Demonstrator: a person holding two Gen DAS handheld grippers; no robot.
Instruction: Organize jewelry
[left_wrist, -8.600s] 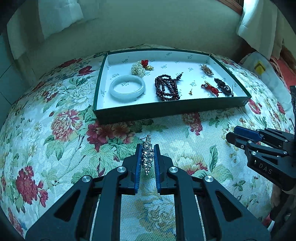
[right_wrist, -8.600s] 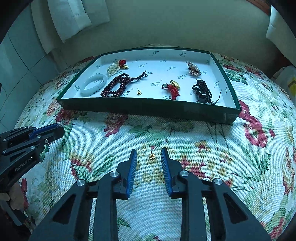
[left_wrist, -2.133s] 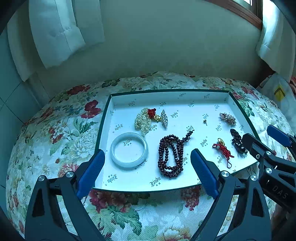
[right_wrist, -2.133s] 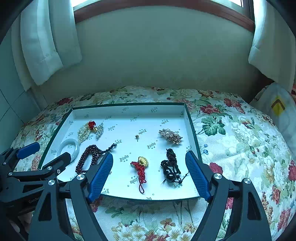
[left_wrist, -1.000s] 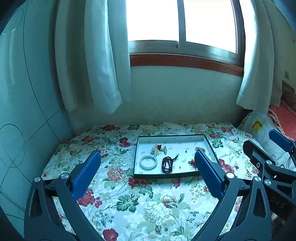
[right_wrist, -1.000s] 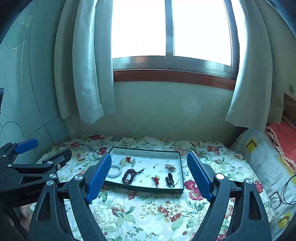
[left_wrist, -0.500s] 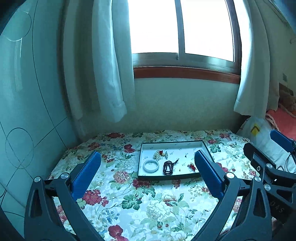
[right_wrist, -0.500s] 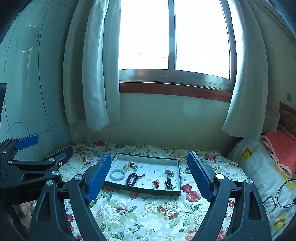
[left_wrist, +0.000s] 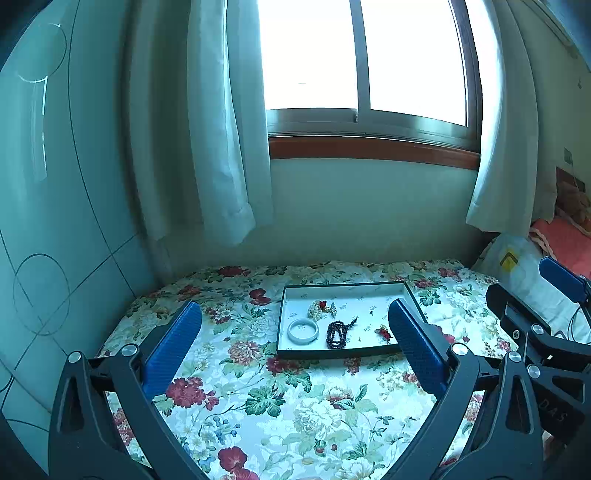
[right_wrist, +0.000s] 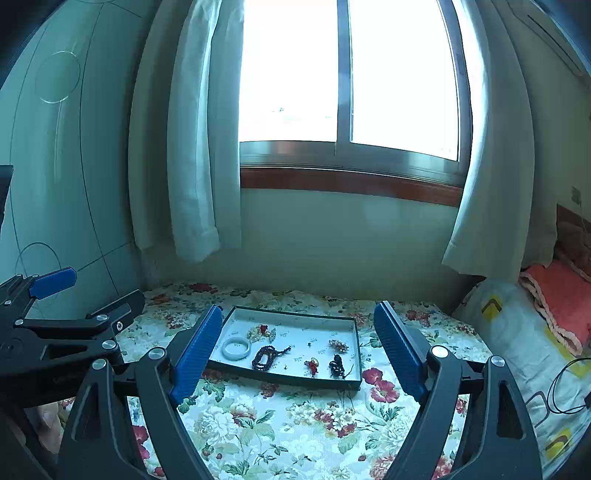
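Jewelry tray (left_wrist: 280, 325) sits on the floral cloth (left_wrist: 295, 398), well ahead of both grippers, nothing held. Left gripper (left_wrist: 295, 347) has jaws wide apart, empty; in the left wrist view the tray shows in the gap between the blue pads (left_wrist: 173, 343), nearer the right one, well beyond the tips and not touched. Right gripper (right_wrist: 295, 350) likewise spread wide and empty; in the right wrist view the tray (right_wrist: 288, 378) lies between its pads (right_wrist: 397, 350), far off. Inside the tray: white bangle (left_wrist: 303, 329) near the tray's left-front corner, dark bead string (left_wrist: 336, 334) just beside it toward tray centre, pearl cluster with red bit (left_wrist: 320, 307) behind the bangle. Red tassel charm (left_wrist: 383, 332) near the tray's right-front, partly behind the left gripper's right pad. Right wrist view adds a black knotted piece (right_wrist: 337, 365) beside the red charm (right_wrist: 312, 365) at the tray's front-right, a gold filigree piece (right_wrist: 338, 345) behind it, and a tiny stud (right_wrist: 309, 344) near tray centre. All pieces apart from each other except pearl cluster and its neighbour, too small to separate. Window (right_wrist: 347, 81) and curtains (right_wrist: 192, 147) behind the tray; pillows (right_wrist: 517, 332) to the tray's right.
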